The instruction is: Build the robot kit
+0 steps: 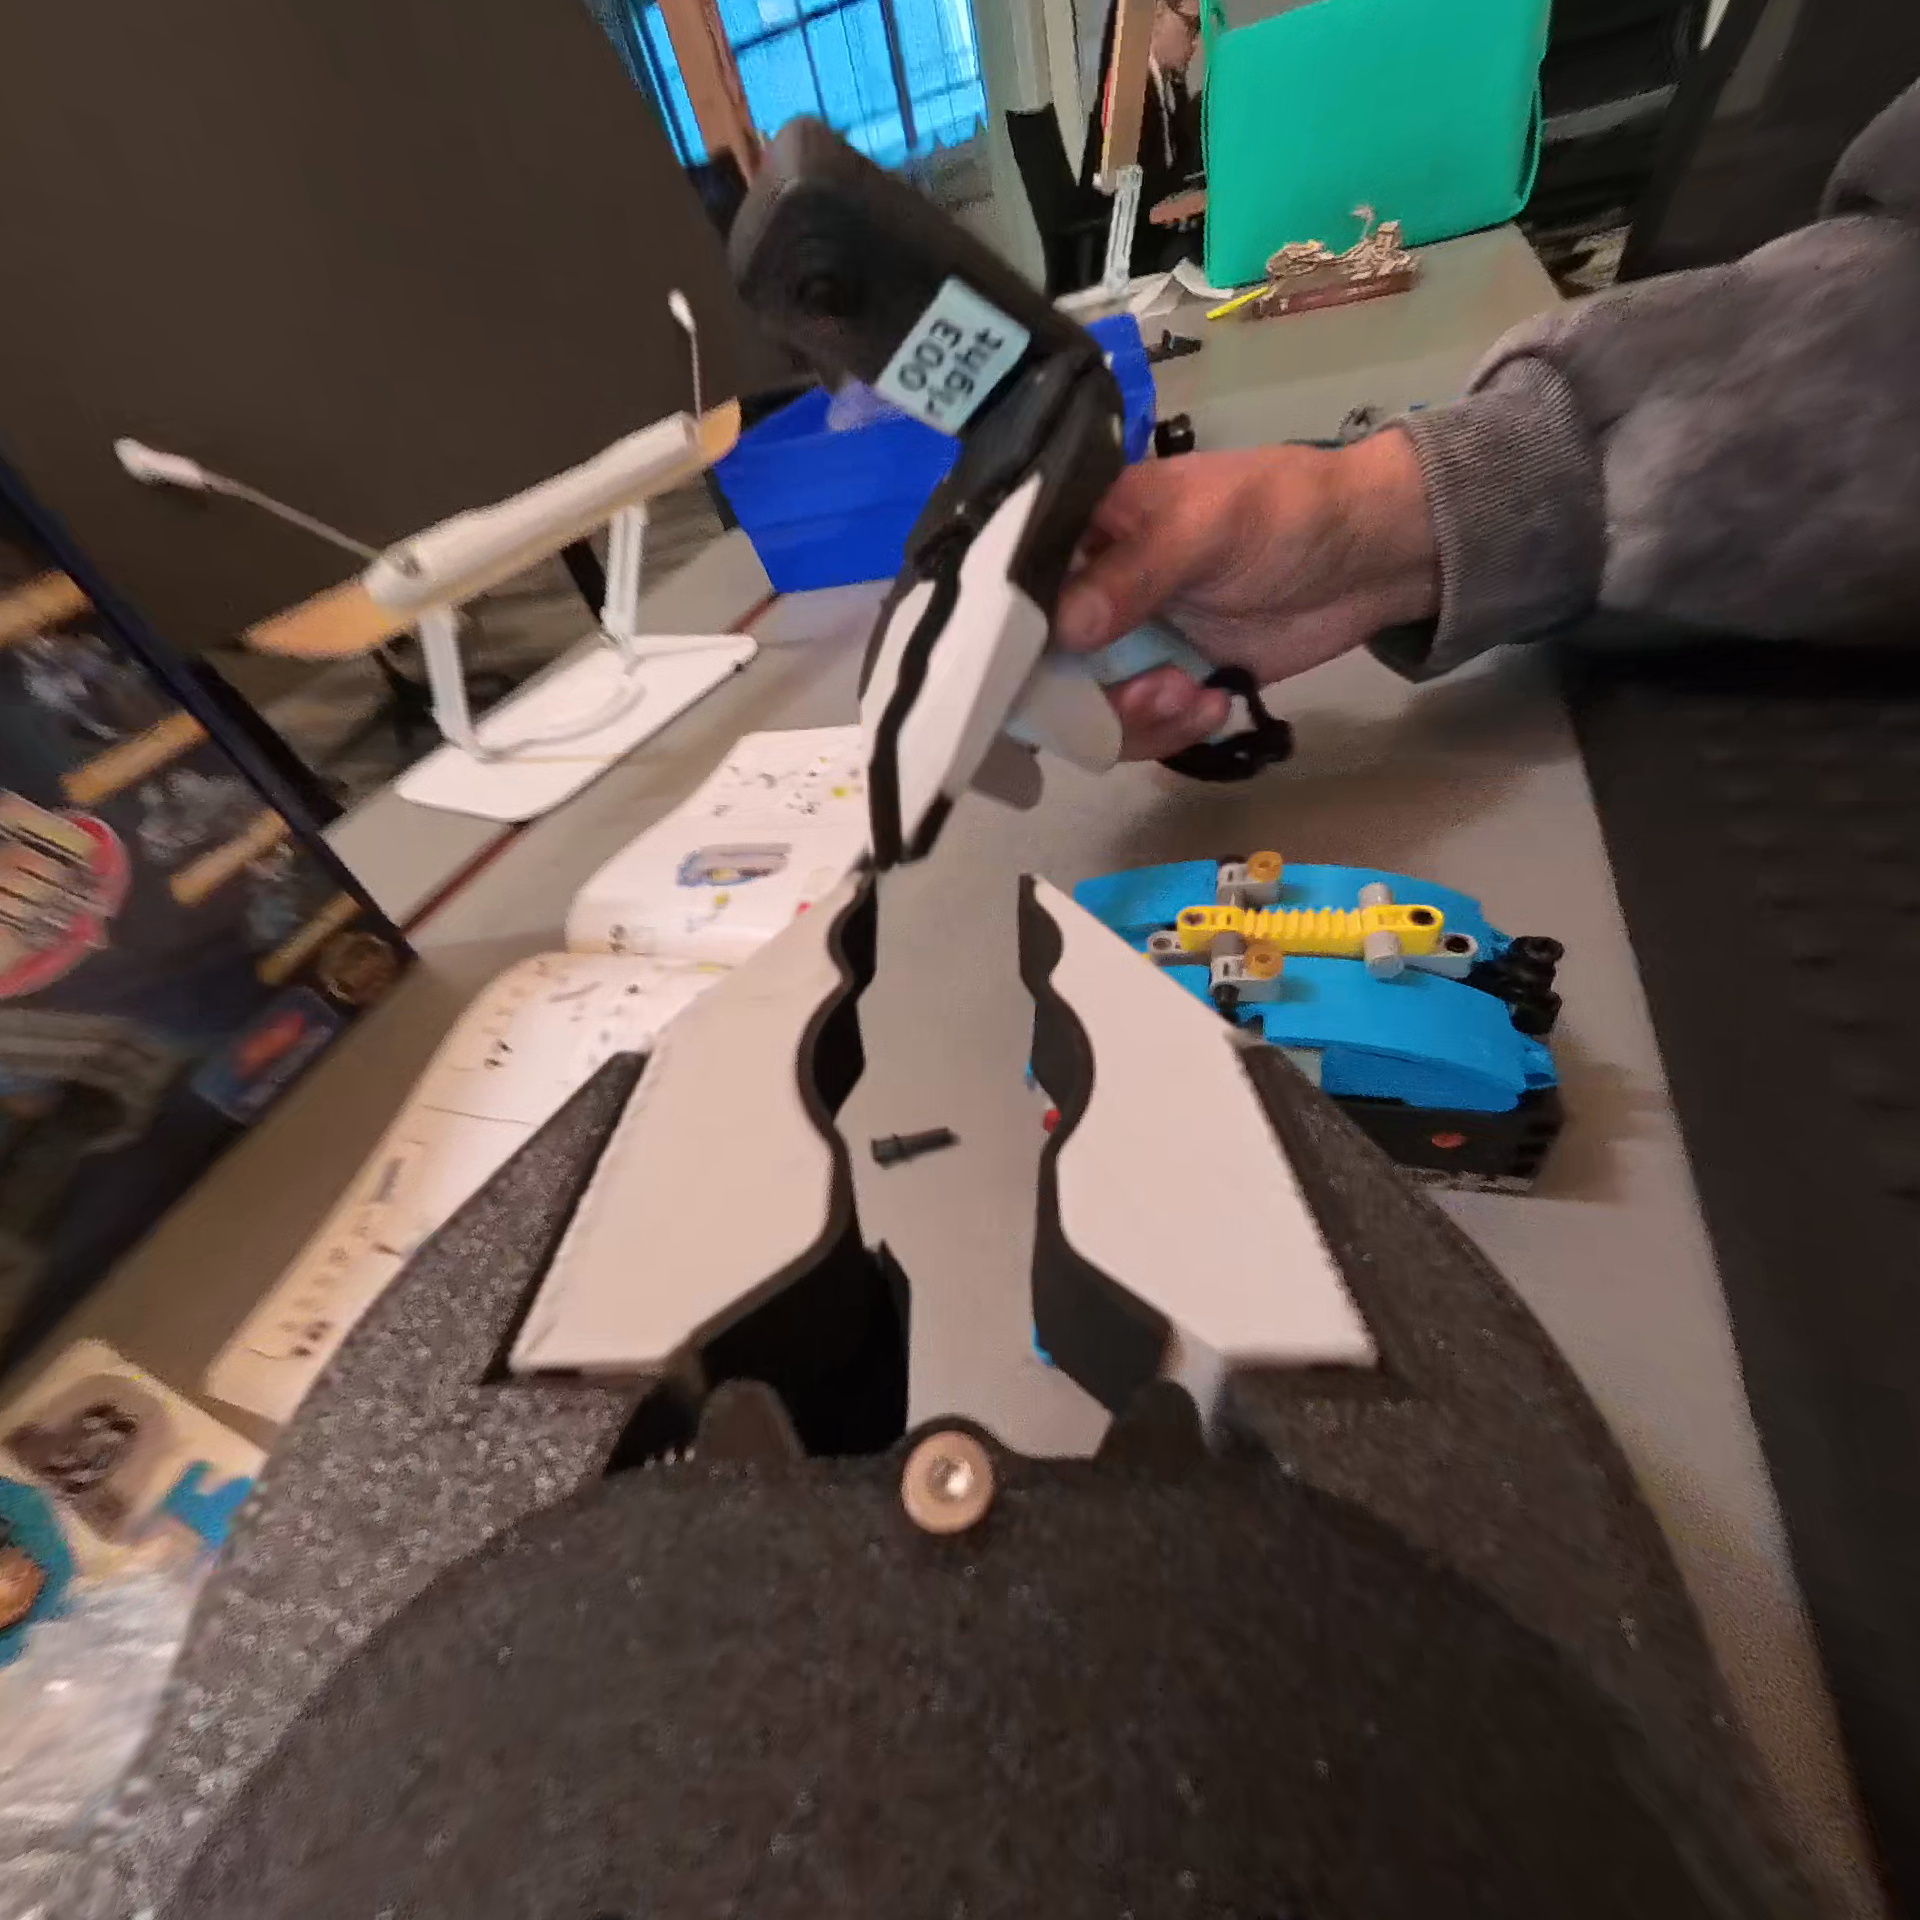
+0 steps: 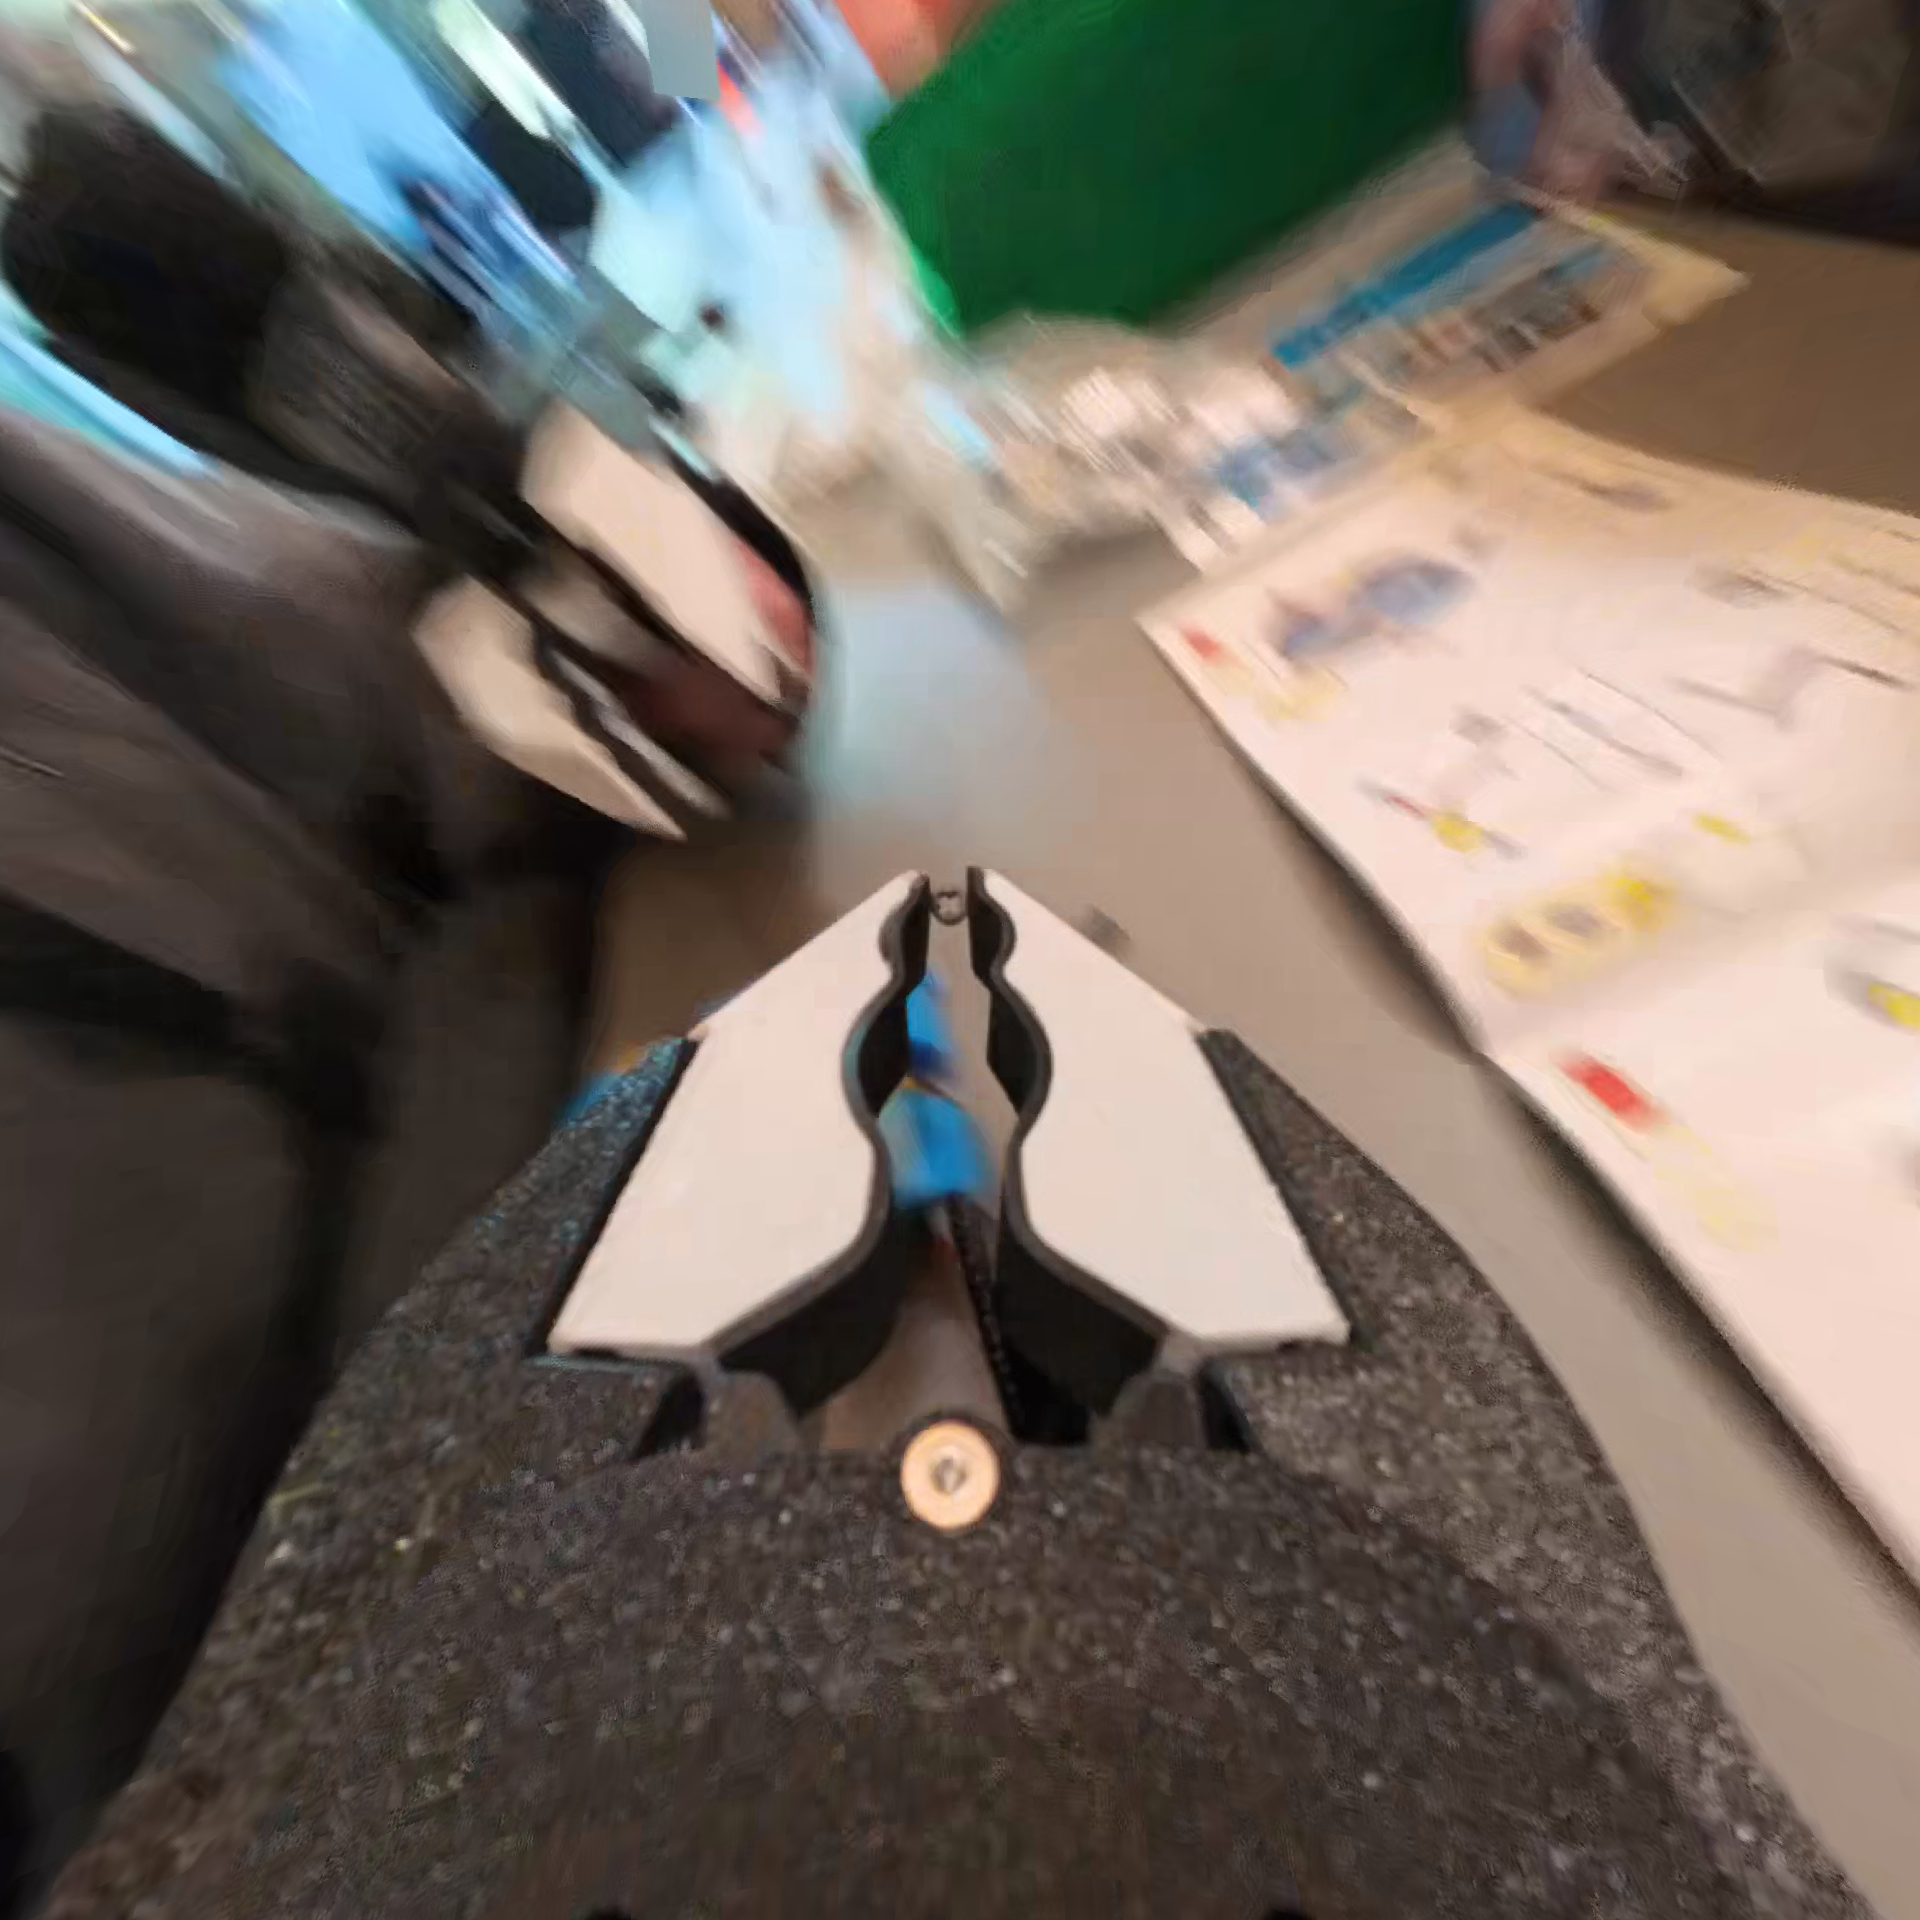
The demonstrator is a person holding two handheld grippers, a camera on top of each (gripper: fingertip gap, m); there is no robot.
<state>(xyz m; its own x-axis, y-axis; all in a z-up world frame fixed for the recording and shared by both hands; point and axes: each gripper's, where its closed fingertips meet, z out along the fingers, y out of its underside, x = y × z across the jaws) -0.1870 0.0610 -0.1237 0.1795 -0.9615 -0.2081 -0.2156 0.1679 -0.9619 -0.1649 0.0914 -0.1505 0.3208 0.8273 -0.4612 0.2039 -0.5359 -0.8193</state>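
My left gripper [image 1: 948,891] is open and empty, low over the grey table [image 1: 1403,758]. A small black pin [image 1: 912,1143] lies on the table between its fingers. A blue brick assembly [image 1: 1382,1023] with a yellow toothed bar [image 1: 1309,920] sits just right of it. A hand [image 1: 1247,561] holds my right gripper [image 1: 885,847] pointing down, its tips nearly touching my left finger's tip. In the blurred right wrist view my right gripper [image 2: 948,896] is pinched on a tiny black piece [image 2: 948,910]. Blue bricks [image 2: 940,1138] show below its jaws, and the left gripper [image 2: 665,727] shows to the upper left.
An open instruction booklet [image 1: 717,862] [image 2: 1558,779] lies on the table beyond the grippers. A white stand with a model [image 1: 540,623], a blue bin [image 1: 831,499], a green bag [image 1: 1361,125] and a dark printed box [image 1: 156,883] stand around. The table's dark edge [image 1: 1745,987] runs at right. About 5 centimeters separates my left fingertips from my right.
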